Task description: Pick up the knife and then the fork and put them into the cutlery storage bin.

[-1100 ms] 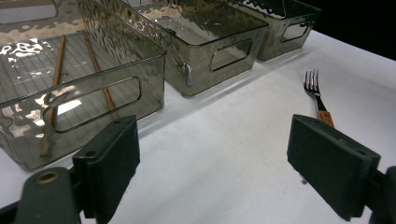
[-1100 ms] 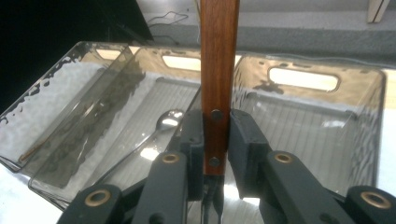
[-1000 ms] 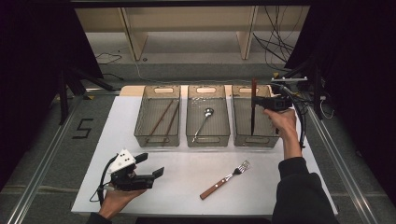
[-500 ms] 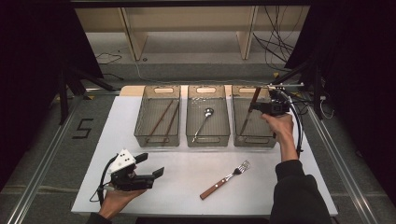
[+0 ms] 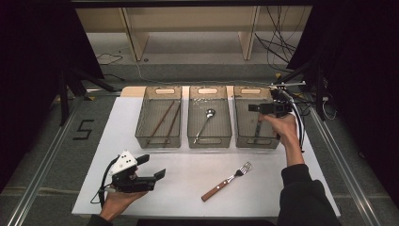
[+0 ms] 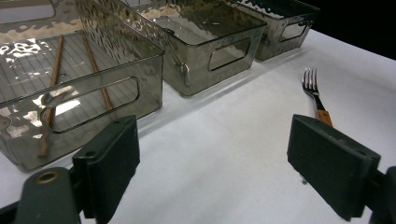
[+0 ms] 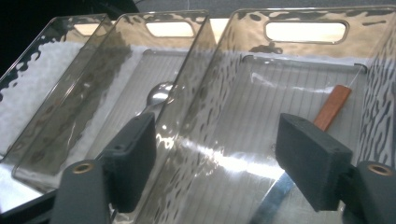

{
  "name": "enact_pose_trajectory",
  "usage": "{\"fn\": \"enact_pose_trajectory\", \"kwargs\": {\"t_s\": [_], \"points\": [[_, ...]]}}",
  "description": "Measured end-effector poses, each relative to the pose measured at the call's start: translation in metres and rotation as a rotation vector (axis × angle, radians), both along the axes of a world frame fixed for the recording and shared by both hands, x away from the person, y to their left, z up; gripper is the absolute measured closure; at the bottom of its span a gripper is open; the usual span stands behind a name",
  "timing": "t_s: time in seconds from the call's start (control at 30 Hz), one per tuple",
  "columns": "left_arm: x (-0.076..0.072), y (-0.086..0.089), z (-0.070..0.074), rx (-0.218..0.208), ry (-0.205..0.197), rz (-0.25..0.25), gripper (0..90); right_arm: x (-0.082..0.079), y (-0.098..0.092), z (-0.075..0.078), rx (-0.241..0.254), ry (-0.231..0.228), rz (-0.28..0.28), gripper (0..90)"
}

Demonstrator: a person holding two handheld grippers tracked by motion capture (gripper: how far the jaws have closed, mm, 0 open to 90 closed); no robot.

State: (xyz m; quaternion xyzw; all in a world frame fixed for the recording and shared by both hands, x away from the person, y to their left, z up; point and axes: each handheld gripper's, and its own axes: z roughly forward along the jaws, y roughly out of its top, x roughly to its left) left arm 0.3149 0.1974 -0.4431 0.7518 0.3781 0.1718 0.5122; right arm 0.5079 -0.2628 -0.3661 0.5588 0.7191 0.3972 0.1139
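The right gripper [image 5: 257,108] has just spread its jaws above the right bin [image 5: 244,139], dropping the knife [image 7: 332,106] inside, so the fork [image 5: 227,181] on the table awaits the idle, open left gripper [image 5: 157,165]

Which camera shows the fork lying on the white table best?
The high view: the whole fork lies there, wooden handle to tines. The left gripper view catches its tines and part of the handle, behind a jaw.
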Motion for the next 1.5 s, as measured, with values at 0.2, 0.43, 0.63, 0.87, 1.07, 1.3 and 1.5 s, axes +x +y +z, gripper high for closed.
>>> {"fn": "enact_pose_trajectory", "kwargs": {"t_s": [0.2, 0.43, 0.63, 0.87, 1.07, 1.3, 1.5], "points": [[0.0, 0.0, 0.0, 0.001, 0.0, 0.0, 16.5, -0.016, 0.01, 0.009, -0.032, -0.038, 0.116, 25.4], [0.0, 0.0, 0.0, 0.0, 0.0, 0.002, 16.4, -0.046, 0.029, 0.022, -0.091, -0.1, 0.292, 23.6], [0.0, 0.0, 0.0, 0.005, 0.0, -0.001, 16.3, -0.073, 0.048, 0.019, -0.138, -0.11, 0.422, 22.8], [0.0, 0.0, 0.0, 0.001, 0.0, 0.0, 16.4, -0.097, 0.065, 0.009, -0.199, -0.099, 0.548, 22.2], [-0.001, 0.0, 0.0, -0.002, -0.002, -0.003, 16.3, -0.112, 0.078, -0.005, -0.261, -0.071, 0.632, 21.6], [-0.001, 0.001, 0.001, -0.009, -0.008, 0.001, 16.3, -0.122, 0.091, -0.019, -0.313, -0.028, 0.715, 21.0], [-0.002, 0.002, 0.001, -0.013, -0.005, 0.0, 16.3, -0.126, 0.097, -0.029, -0.342, -0.015, 0.752, 20.6]]}}
